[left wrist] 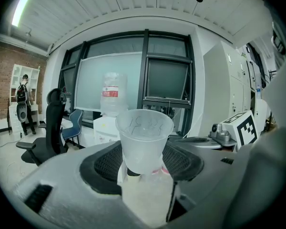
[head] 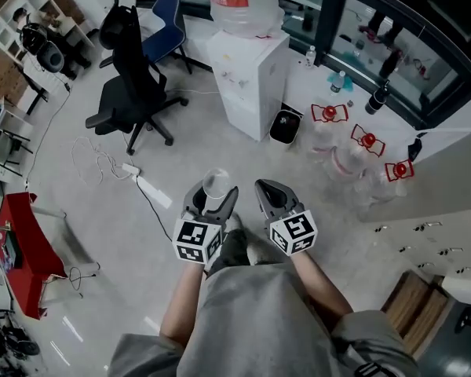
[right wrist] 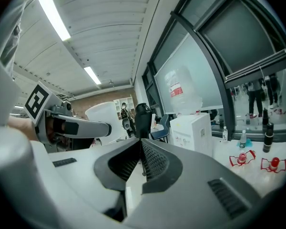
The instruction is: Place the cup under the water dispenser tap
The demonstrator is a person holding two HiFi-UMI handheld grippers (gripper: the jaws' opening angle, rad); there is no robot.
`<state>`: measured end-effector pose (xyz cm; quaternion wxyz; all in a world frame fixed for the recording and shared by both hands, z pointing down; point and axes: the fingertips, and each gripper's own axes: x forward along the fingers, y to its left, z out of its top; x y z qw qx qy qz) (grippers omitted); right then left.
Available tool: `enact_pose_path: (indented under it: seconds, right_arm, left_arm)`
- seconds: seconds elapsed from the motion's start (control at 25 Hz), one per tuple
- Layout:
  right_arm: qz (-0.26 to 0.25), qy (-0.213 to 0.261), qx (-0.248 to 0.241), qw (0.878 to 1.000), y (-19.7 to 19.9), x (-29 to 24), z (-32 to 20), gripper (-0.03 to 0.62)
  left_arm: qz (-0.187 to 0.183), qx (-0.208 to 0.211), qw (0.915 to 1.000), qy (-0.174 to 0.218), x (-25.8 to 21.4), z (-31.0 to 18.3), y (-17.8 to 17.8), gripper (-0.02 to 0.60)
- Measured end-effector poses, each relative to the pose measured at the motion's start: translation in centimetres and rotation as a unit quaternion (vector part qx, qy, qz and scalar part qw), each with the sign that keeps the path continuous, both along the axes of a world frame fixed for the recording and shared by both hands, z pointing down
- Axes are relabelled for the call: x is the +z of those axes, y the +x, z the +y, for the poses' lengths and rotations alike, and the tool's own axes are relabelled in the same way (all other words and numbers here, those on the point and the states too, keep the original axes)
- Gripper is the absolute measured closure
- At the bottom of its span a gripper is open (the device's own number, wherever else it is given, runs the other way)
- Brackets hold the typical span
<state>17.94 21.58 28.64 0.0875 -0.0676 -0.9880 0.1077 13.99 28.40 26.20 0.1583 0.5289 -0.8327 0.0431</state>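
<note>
A translucent plastic cup (head: 216,184) stands upright between the jaws of my left gripper (head: 212,196), which is shut on its lower part. In the left gripper view the cup (left wrist: 144,137) fills the middle, with the gripper (left wrist: 143,162) pressing on its base. The white water dispenser (head: 248,81) with a big bottle (head: 241,2) on top stands ahead on the floor, some way beyond both grippers. It also shows small behind the cup as the dispenser (left wrist: 104,129). My right gripper (head: 268,188) is beside the left one, shut and empty, its tips meeting (right wrist: 139,144).
A black office chair (head: 133,81) and a blue chair (head: 164,28) stand left of the dispenser. A black bin (head: 285,126) sits at its right, then several clear jugs with red handles (head: 366,142). A power strip and cables (head: 133,171) lie on the floor ahead left.
</note>
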Motion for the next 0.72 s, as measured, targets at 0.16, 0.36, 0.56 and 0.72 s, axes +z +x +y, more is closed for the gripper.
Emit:
enact_pose_path:
  seconds: [0.16,0.36,0.56,0.72]
  right_arm:
    - [0.003,-0.001,0.002,1.0,-2.4,0.5,-1.0,0.582]
    - [0.011,-0.011,0.018,1.0,-6.2,0.9,-2.6,0.582]
    - [0.018,-0.021,0.036,0.999,-10.2,1.4,-4.6,0.582]
    - [0.023,-0.029,0.052,0.998,-13.3,1.7,-5.5,0.582]
  left_arm:
    - [0.004,0.003,1.0,-0.005,0.8,-1.0,-2.7,0.327]
    - [0.011,0.018,0.9998,-0.007,1.1,-2.9,-6.7,0.327]
    - [0.012,0.043,0.9989,-0.017,1.6,-5.3,-10.7,0.327]
    - [0.015,0.061,0.9978,-0.023,2.0,-6.5,-14.1,0.327]
